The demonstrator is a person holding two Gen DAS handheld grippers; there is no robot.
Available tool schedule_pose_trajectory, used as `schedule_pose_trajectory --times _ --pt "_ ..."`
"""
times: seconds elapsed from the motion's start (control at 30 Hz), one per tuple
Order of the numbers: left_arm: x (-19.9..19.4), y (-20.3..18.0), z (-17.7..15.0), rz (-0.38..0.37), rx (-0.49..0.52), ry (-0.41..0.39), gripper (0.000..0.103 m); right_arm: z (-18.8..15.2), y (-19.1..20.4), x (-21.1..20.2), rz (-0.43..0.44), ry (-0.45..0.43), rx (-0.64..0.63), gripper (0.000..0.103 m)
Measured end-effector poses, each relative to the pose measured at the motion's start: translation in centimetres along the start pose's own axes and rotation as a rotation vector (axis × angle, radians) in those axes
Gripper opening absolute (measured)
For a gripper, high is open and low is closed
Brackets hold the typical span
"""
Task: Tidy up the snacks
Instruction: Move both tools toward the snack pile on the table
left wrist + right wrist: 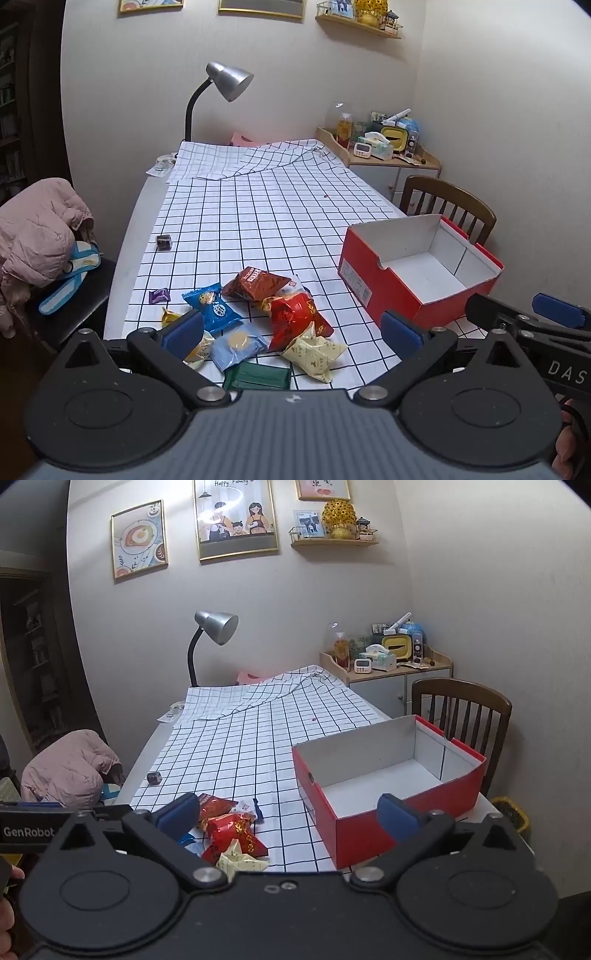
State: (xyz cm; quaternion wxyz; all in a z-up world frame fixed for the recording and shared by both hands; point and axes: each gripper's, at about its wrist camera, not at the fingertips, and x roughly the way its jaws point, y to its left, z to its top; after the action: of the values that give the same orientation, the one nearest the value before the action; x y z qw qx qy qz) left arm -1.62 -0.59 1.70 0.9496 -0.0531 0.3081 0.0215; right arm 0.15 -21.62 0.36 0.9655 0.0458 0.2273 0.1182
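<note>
A pile of snack packets lies on the checked tablecloth: a red packet, a brown one, a blue one, a pale blue one, a cream one and a green one. The red packet also shows in the right wrist view. An empty red box with a white inside stands to the right, also in the right wrist view. My left gripper is open and empty above the pile. My right gripper is open and empty, between pile and box.
A small dark cube and a purple wrapper lie at the table's left. A desk lamp stands at the far end. A wooden chair is behind the box. A pink jacket lies on a seat at left.
</note>
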Motion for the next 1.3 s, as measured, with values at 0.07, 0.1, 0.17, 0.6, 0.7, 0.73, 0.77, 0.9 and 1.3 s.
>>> schedule_pose_trajectory --times 0.07,0.1,0.17,0.6,0.7,0.73,0.77,0.9,1.3 --pt "0.1 0.0 -0.1 -0.002 -0.002 0.006 0.103 -0.2 0.1 0.2 0.001 0.003 0.000 0.102" --pt "0.2 0.1 -0.1 -0.003 -0.003 0.009 0.103 -0.4 0.2 0.3 0.003 0.004 0.000 0.102" --pt "0.2 0.1 -0.1 -0.001 -0.005 0.012 0.103 0.1 0.9 0.2 -0.001 0.009 -0.001 0.102" --pt "0.4 0.5 -0.1 0.005 -0.010 0.016 0.103 0.0 0.5 0.3 0.010 -0.006 -0.014 0.102" --pt "0.5 0.7 -0.1 0.004 -0.011 0.016 0.103 -0.1 0.5 0.5 0.006 -0.016 -0.013 0.102" --pt "0.5 0.7 -0.1 0.004 -0.011 0.015 0.103 -0.1 0.5 0.5 0.006 -0.019 -0.016 0.102" --pt "0.5 0.8 -0.1 0.004 -0.011 0.014 0.103 -0.1 0.5 0.4 0.010 -0.026 -0.012 0.102" --pt "0.6 1.1 0.1 0.003 -0.013 0.006 0.103 0.3 0.9 0.4 0.007 -0.060 -0.033 0.102" --pt "0.7 1.7 0.2 0.003 -0.021 0.003 0.103 0.4 1.3 0.9 0.025 -0.042 -0.026 0.102"
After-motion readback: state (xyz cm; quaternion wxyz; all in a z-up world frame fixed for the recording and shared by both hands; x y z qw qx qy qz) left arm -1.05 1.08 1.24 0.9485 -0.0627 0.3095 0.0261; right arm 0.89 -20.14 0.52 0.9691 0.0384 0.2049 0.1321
